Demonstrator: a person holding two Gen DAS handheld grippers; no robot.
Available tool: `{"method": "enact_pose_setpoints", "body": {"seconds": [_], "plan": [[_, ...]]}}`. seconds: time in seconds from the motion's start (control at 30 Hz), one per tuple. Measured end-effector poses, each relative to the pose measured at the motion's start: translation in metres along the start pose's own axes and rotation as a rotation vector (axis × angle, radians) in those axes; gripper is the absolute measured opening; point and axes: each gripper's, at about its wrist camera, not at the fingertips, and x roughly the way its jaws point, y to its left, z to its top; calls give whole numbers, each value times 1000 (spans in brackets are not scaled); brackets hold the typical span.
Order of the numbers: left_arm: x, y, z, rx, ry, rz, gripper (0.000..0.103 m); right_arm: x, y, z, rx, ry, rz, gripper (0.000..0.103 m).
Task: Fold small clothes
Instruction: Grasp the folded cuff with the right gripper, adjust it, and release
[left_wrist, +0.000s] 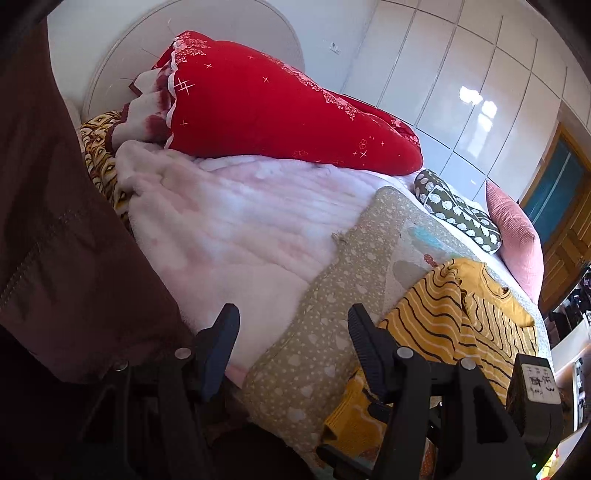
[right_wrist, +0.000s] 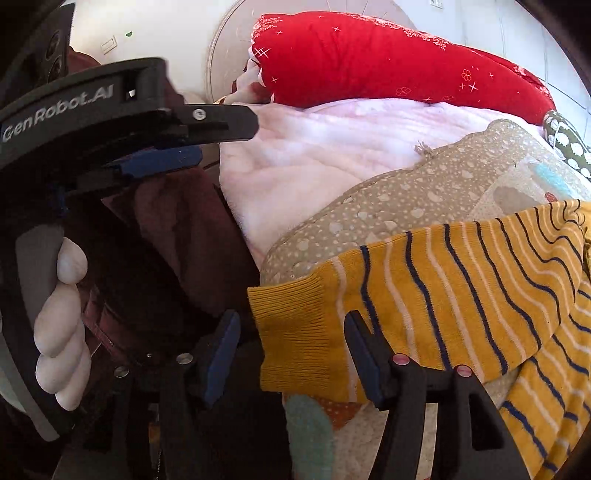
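A mustard-yellow sweater (left_wrist: 454, 314) with dark and white stripes lies crumpled on a beige dotted quilt (left_wrist: 332, 295) on the bed. In the right wrist view one sleeve (right_wrist: 461, 288) stretches left, and its ribbed cuff (right_wrist: 291, 332) lies between the jaws of my right gripper (right_wrist: 291, 341). The jaws stand apart and the pads do not press the cuff. My left gripper (left_wrist: 291, 332) is open over the quilt's edge, left of the sweater, with nothing in it. It also shows at the upper left as the left gripper (right_wrist: 229, 142), held by a hand (right_wrist: 62, 314).
A pink fluffy blanket (left_wrist: 221, 229) covers the bed's middle, with a red quilt (left_wrist: 277, 110) piled behind it. A green patterned cushion (left_wrist: 458, 210) and a pink pillow (left_wrist: 517, 240) lie at the far right. A dark maroon garment (left_wrist: 55, 240) fills the left side.
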Motion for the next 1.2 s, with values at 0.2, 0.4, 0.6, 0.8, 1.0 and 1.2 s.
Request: {"method": "enact_pose_setpoints", "body": {"seconds": [0.2,0.4,0.6,0.8,1.0,1.2], "plan": [[-8,2,3,1,-13,16,60,32,-10,2,28,33,-140,11],[-14,-6,6,25,-27,13,60,-59,-74,46,165,-143,-140,10],[4,-48,6,86,31,-129,62,-223,-201,64,383,-368,-385,10],[55,-125,3,196,147,-280,63,-290,-338,-12,689,-317,-714,10],[136,-214,7,243,335,-397,63,-278,-423,-112,961,-208,-702,13],[211,-280,12,267,429,-413,63,-285,-417,-148,974,-250,-690,29]]}}
